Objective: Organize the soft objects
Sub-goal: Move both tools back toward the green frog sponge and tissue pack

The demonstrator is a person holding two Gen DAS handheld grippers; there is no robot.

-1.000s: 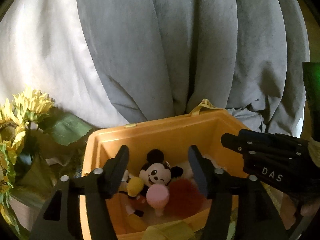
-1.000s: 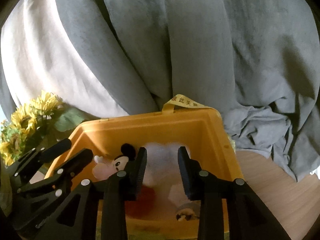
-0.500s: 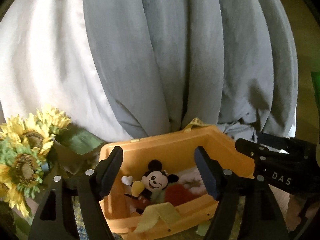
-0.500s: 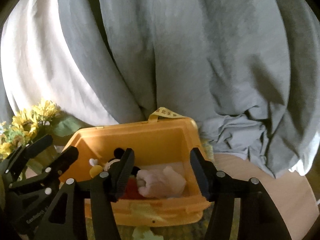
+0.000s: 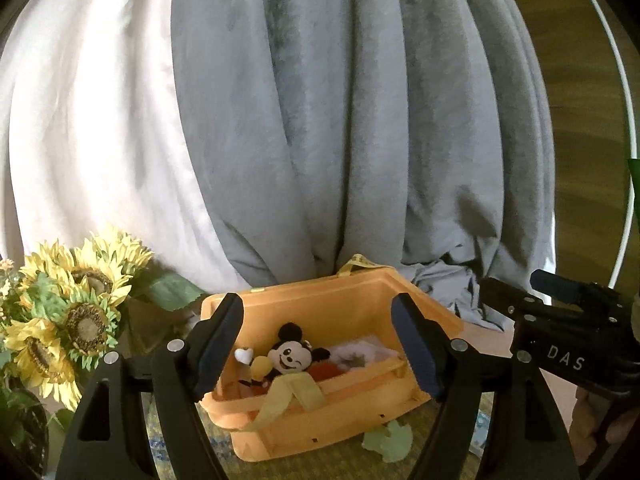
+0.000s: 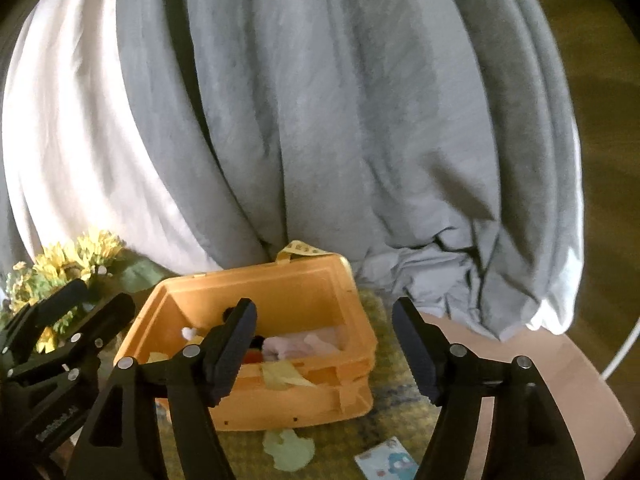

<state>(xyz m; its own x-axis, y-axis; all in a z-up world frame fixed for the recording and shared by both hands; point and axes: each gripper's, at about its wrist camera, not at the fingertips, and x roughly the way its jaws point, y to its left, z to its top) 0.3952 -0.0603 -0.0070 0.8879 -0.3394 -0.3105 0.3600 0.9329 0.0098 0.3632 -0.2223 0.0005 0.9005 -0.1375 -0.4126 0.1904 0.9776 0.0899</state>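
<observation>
Standing apart with nothing between them, both the left gripper (image 5: 318,344) and right gripper (image 6: 324,346) have just been opening above the toy-filled bin (image 5: 352,300).

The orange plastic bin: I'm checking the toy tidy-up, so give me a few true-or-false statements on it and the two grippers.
1. A black-eared mouse plush toy lies inside the orange plastic bin. True.
2. The left gripper is clamped on the mouse plush. False: its jaws, which have just been opening, stand apart with nothing between them.
3. Yellow artificial sunflowers stand left of the bin. True.
4. The right gripper holds a pale pink soft toy. False: the jaws have just been opening and are empty; that toy lies in the bin.
5. The bin is upside down. False: its open top faces up.
</observation>
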